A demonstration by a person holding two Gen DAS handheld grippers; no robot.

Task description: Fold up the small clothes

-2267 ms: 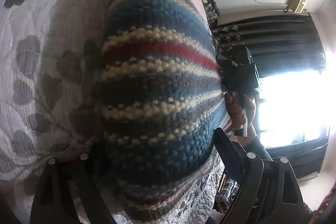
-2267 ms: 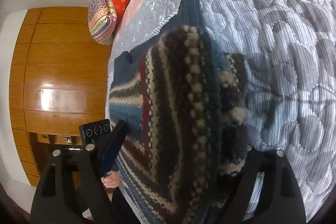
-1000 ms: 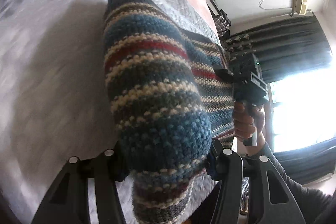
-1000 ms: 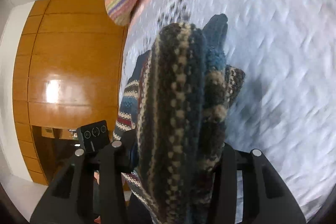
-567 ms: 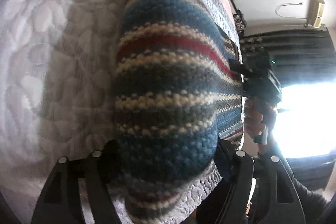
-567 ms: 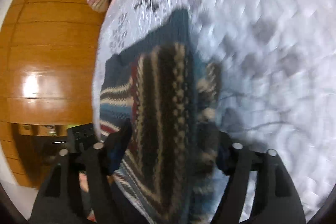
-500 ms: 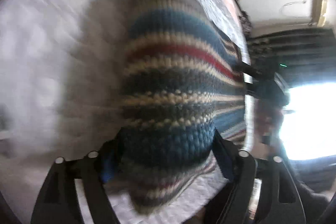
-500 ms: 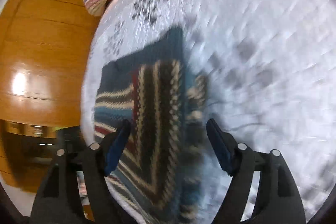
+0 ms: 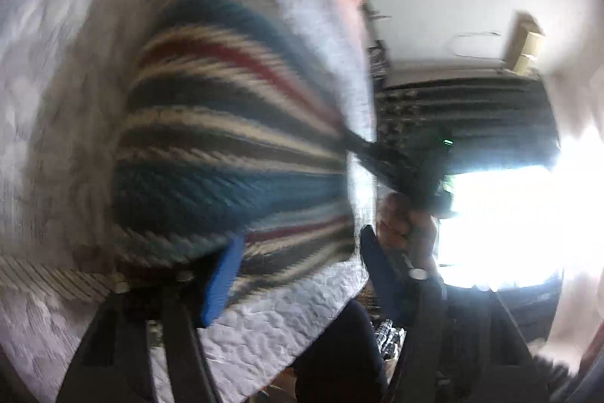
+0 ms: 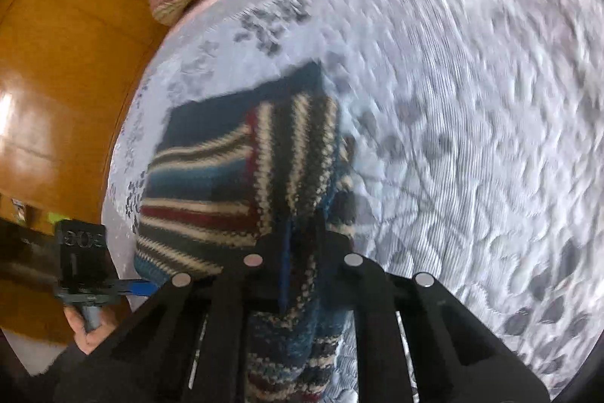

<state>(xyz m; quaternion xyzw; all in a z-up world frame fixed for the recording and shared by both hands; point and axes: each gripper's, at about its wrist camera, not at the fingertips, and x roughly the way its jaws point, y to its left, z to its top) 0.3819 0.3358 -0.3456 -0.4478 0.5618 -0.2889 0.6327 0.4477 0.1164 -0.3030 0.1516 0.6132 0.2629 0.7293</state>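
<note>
Striped knit sweater (image 10: 241, 176) lies folded near the bedspread's (image 10: 472, 138) edge. Right gripper (image 10: 298, 248) pinches its near fold, 2 fingers pressed together; only the left wrist view shows left gripper (image 9: 298, 274) spread, holding nothing.

The left wrist camera sits low and close behind the left gripper (image 9: 298, 274), looking along its fingers across the striped knit garment (image 9: 226, 138) on the quilted bedspread (image 9: 49, 70) toward a bright window (image 9: 502, 225) and dark curtain (image 9: 464, 119), with the other gripper (image 9: 396, 169) in the far middle. The right wrist camera looks from the opposite side, very near behind the right gripper (image 10: 302, 270), down over the same garment (image 10: 234, 172) and bedspread (image 10: 472, 119) toward a wooden wardrobe (image 10: 56, 70) and the left-hand gripper (image 10: 87, 263) at the lower left. Both views share the garment, the bedspread and each other's gripper, though motion blur, especially on the left, probably hides finer detail.
</note>
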